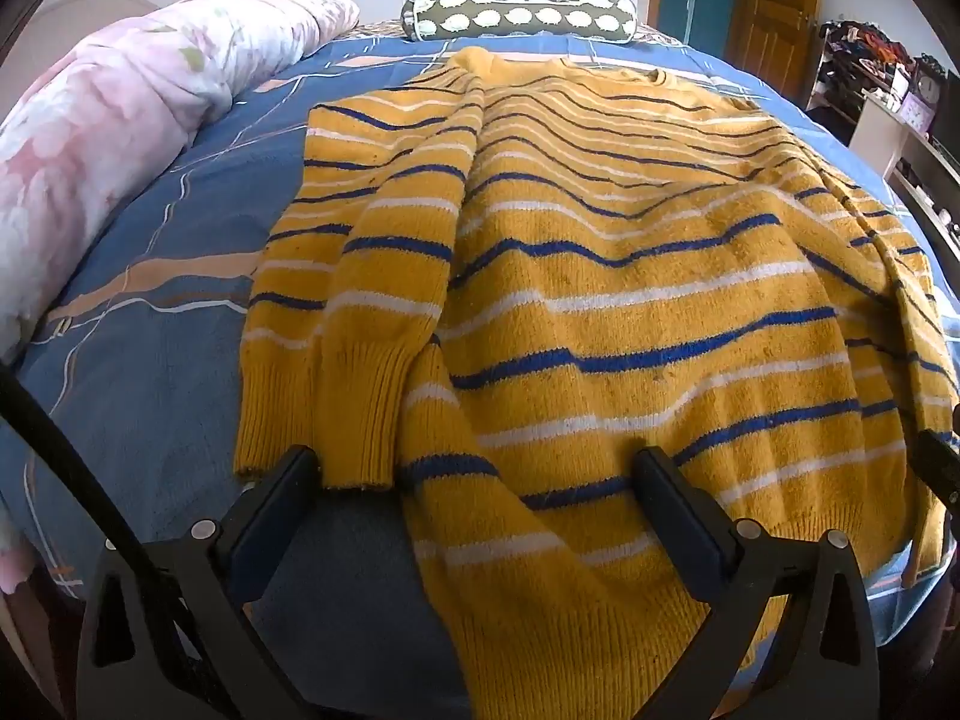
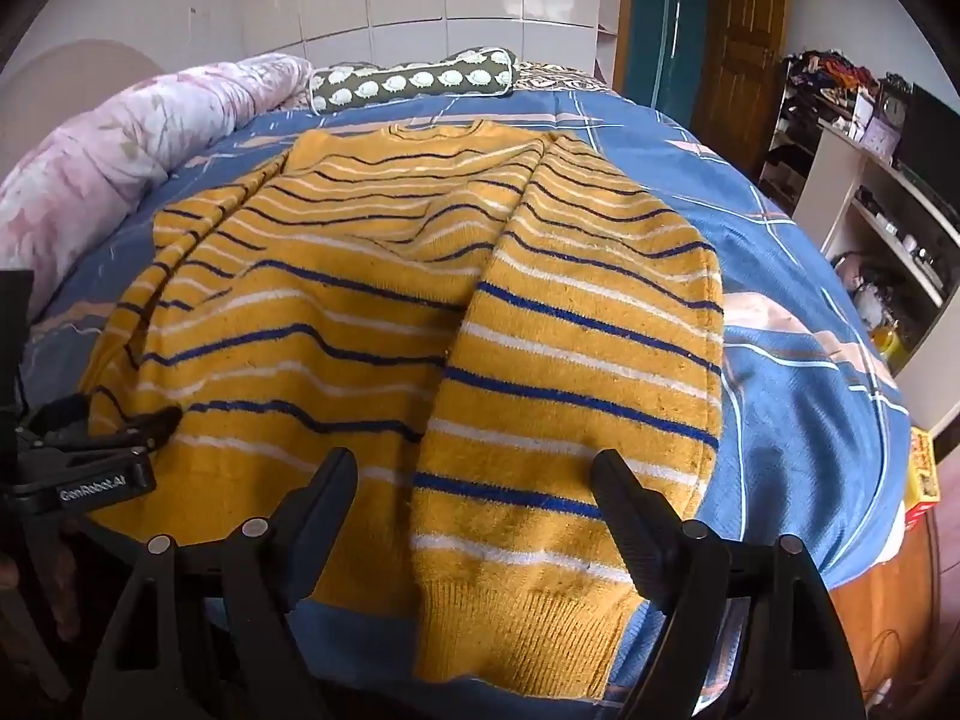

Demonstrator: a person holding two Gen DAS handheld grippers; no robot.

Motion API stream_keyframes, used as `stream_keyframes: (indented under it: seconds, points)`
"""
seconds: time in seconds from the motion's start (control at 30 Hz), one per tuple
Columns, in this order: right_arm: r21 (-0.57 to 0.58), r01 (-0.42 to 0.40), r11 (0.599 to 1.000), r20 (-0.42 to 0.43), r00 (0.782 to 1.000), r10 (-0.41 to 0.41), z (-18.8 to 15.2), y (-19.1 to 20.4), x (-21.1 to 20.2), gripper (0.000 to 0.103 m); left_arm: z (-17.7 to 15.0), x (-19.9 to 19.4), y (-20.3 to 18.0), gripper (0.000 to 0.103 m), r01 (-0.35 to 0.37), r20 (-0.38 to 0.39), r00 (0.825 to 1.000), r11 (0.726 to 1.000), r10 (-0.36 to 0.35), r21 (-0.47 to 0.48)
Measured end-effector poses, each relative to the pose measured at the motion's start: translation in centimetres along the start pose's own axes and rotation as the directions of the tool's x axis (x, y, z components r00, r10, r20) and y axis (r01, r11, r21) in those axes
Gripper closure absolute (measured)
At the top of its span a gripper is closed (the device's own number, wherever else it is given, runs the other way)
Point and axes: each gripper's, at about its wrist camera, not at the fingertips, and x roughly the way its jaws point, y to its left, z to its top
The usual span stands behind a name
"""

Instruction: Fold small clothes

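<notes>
sweater: yellow knit with blue and white stripes (image 1: 600, 276), flat on the blue bedsheet (image 1: 150, 420), neck toward the far bolster pillow (image 1: 522, 18), hem toward me. Both sleeves already lie folded in along the body.
left claw: my left gripper (image 1: 474, 480) stands wide, nothing clamped; it hovers over the hem by the left sleeve cuff (image 1: 354, 414).
right claw: my right gripper (image 2: 474, 480) also stands wide and empty, straddling the right sleeve cuff (image 2: 528, 618) at the hem.
step, my read: take the hem corners, fold bottom up toward the neck.
how to do it well: catch cuff plus both body layers on each side, else the sleeves slide out. Lift both sides level and lay hem square to the shoulders.
risk: thick knit, shallow bite slips.
containers: no basket or bin on the bed. Shelf unit (image 2: 870, 192) at the right holds clutter, too small to identify.
</notes>
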Motion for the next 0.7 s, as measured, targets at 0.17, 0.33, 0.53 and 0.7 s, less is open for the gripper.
stream_keyframes:
  seconds: [0.17,0.33,0.53,0.7]
  points:
    - [-0.009,0.013,1.0,-0.003,1.0,-0.013,-0.1,0.0,0.1,0.018,0.0,-0.2,0.2,0.0,-0.004,0.003,1.0,1.0,0.004,0.002]
    - [-0.021,0.03,0.999,-0.001,1.0,-0.03,-0.1,0.1,0.1,0.018,-0.3,-0.4,0.2,0.0,-0.004,0.014,1.0,1.0,0.004,0.014]
    - [0.005,0.023,1.0,0.019,1.0,-0.023,0.0,-0.6,-0.4,0.018,-0.7,-2.6,0.6,0.011,0.029,0.017,0.999,1.0,-0.029,0.001]
    - [0.06,-0.02,0.998,0.081,0.997,0.015,0.2,-2.1,-2.0,0.018,-1.2,-6.3,1.5,0.013,0.087,0.1,0.991,0.996,-0.085,-0.018]
